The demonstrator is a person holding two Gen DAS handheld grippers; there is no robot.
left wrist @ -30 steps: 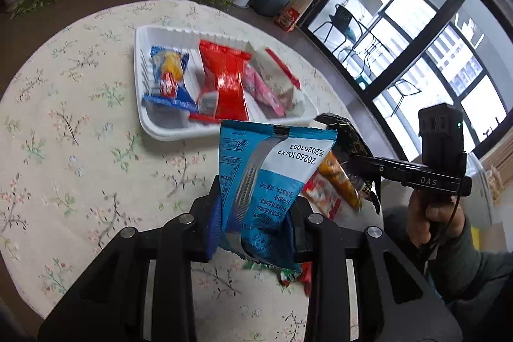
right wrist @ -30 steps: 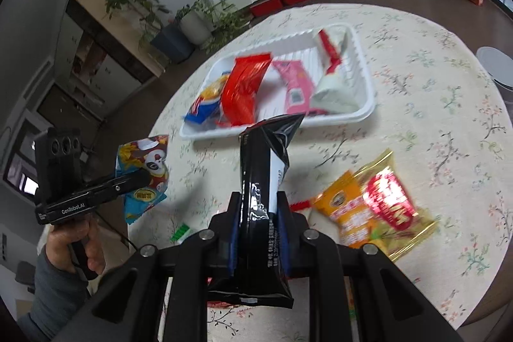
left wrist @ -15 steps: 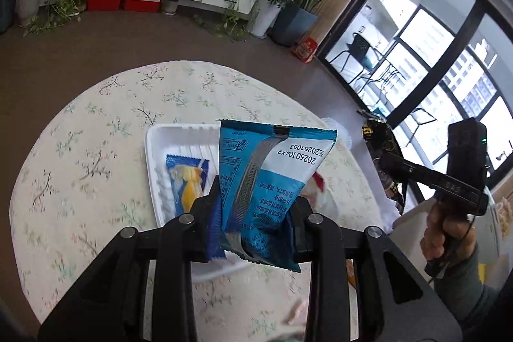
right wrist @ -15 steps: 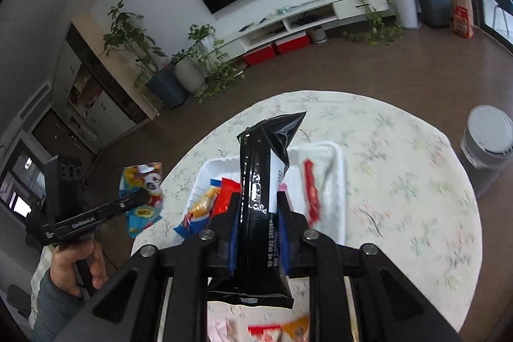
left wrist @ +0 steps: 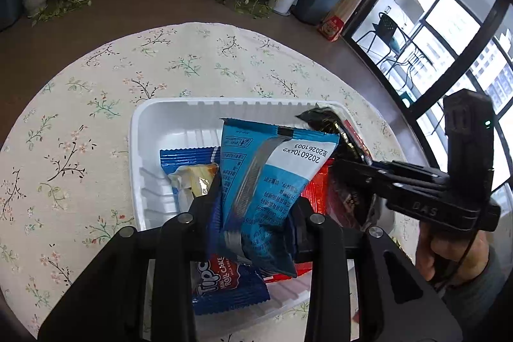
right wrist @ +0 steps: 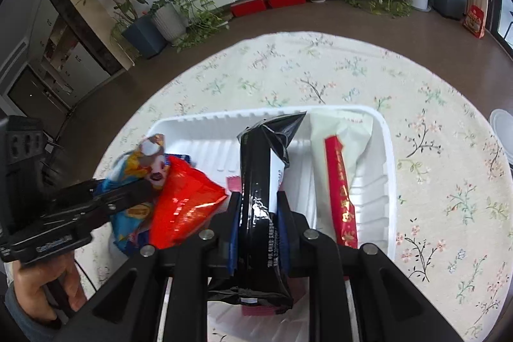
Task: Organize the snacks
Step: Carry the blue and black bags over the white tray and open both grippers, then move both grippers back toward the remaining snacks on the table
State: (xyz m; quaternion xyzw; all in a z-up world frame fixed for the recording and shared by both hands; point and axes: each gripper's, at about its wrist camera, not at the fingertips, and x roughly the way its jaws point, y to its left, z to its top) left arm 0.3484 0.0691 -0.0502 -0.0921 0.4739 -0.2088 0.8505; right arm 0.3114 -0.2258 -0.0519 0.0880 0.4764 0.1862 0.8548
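My left gripper (left wrist: 253,207) grips a blue snack packet (left wrist: 272,169) and hangs just above the white tray (left wrist: 179,114); its jaws are opening, with the packet still pinched between them. A black snack packet (right wrist: 259,169) stands upright in my right gripper (right wrist: 258,213), which is shut on it over the tray's (right wrist: 205,120) middle. Each view shows the other gripper beside it: the right one (left wrist: 349,178) with the black packet (left wrist: 320,120), the left one (right wrist: 138,191) with its packet's cartoon face (right wrist: 144,156). Both are held by hands.
In the tray lie a red packet (right wrist: 182,201), a pale packet with a red strip (right wrist: 340,191) and a blue roll-cake packet (left wrist: 224,281). The round table wears a floral cloth (left wrist: 96,104). A white bin (right wrist: 503,130) stands at the right; plants and a low white bench line the far wall.
Both grippers have travelled forward from the near side of the table to above the tray, each still carrying its packet. The loose snacks on the cloth have dropped out of view.
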